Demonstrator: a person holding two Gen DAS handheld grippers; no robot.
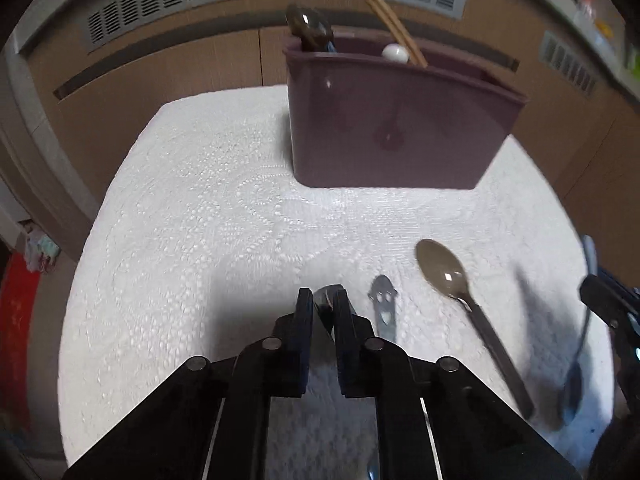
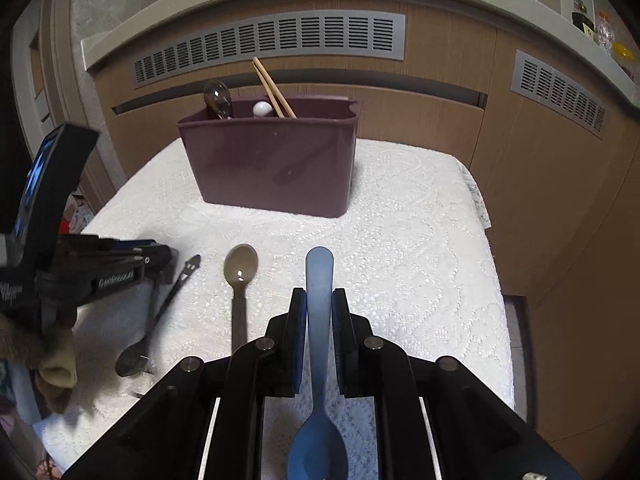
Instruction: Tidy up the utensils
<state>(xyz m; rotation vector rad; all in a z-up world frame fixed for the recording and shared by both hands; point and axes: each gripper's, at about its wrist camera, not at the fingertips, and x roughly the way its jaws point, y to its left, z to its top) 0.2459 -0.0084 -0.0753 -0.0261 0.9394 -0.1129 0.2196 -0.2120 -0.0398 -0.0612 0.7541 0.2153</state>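
Note:
My left gripper (image 1: pixel 323 294) is shut on the shiny handle of a metal utensil (image 1: pixel 325 305), low over the white cloth; the rest of it is hidden under the gripper. Just to its right lie a dark spoon with a face cut into its handle (image 1: pixel 383 300) and a brown spoon (image 1: pixel 442 270). My right gripper (image 2: pixel 319 294) is shut on a blue spoon (image 2: pixel 319 272), handle forward and bowl towards the camera. A purple utensil holder (image 2: pixel 272 164) stands at the back with chopsticks (image 2: pixel 274 88), a spoon and a white-tipped piece in it.
A white lace cloth (image 2: pixel 420 240) covers the small table; its right edge drops off close to the right gripper. Brown cabinets with grey vents (image 2: pixel 268 40) stand behind the holder. A person's covered hand (image 2: pixel 56 364) carries the left gripper (image 2: pixel 168 258).

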